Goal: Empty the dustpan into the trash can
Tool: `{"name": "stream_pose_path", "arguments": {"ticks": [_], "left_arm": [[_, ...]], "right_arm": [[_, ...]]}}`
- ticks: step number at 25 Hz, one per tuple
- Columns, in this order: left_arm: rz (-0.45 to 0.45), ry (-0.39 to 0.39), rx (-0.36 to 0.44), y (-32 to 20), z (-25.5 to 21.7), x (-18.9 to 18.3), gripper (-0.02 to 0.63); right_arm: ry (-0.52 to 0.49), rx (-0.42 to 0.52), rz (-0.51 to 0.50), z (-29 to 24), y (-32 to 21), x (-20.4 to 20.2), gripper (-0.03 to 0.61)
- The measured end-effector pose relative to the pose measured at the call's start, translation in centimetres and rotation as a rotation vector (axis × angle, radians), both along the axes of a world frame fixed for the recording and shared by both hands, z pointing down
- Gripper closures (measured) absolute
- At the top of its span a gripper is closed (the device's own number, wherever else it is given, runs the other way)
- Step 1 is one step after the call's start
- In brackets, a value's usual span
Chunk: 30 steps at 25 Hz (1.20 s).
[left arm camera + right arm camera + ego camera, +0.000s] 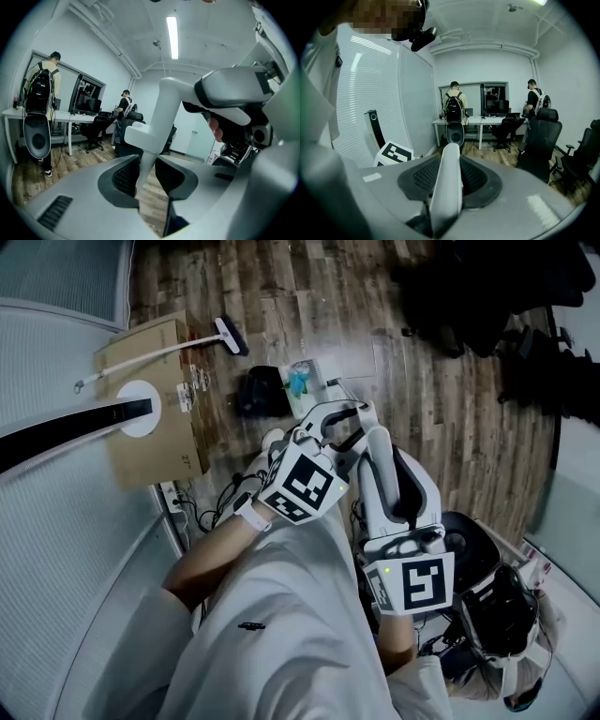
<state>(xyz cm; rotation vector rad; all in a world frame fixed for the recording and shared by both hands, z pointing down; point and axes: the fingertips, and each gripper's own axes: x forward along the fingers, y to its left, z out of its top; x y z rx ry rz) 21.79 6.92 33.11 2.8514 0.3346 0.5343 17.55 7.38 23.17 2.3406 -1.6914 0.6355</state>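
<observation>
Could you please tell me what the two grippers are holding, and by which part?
Both hold what seems to be one white plastic dustpan handle. The left gripper clamps its thin stem, and the right gripper clamps its rounded end.

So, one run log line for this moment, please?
left gripper: shut on handle | right gripper: shut on handle | dustpan: near trash can

Counts were | left tool [146, 176] plus right tool [449, 180]: two tools | dustpan [164, 112]: one | trash can [261, 392]: one | broom [178, 348]: one | cardboard box [155, 418]: one | people with backpacks [453, 105]: two, counting the second person [534, 96] | bench [476, 121]: one | ceiling light strip [172, 37]: one
</observation>
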Motion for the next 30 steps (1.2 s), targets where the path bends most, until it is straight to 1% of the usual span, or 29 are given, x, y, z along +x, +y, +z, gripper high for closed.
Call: {"name": "stream_pose_path", "arguments": {"ticks": [4,8,12,17,26,30], "left_arm": [[-0.061,0.025,-0.007,-2.5,-0.4,-1.8,0.506],[-0.124,0.037,-0.009,-4.1,-0.6,-3.2,0.506],[-0.177,0.053,-0.021,-5.6,-0.9,-4.4,0.505],[-0.227,0.055,-0.014,-6.6,-0.5,-6.9,0.505],[-0.292,0.049,-0.021,-7.4,1.6,-9.5,0.500],[-0.326,0.056,-0.035,-7.1,2.2,-10.8,0.500]], "right_arm": [[0.006,0.009,-0.047,-0.3,-2.2,-1.9,0.440],[0.024,0.004,-0.094,-0.4,-3.5,-3.4,0.440],[0.037,0.018,-0.132,-0.7,-4.7,-4.7,0.440],[0.064,0.042,-0.169,-0.2,-5.3,-7.5,0.440],[0.094,0.053,-0.240,2.0,-5.6,-10.4,0.440],[0.090,0.050,-0.273,2.7,-5.3,-11.7,0.440]]}}
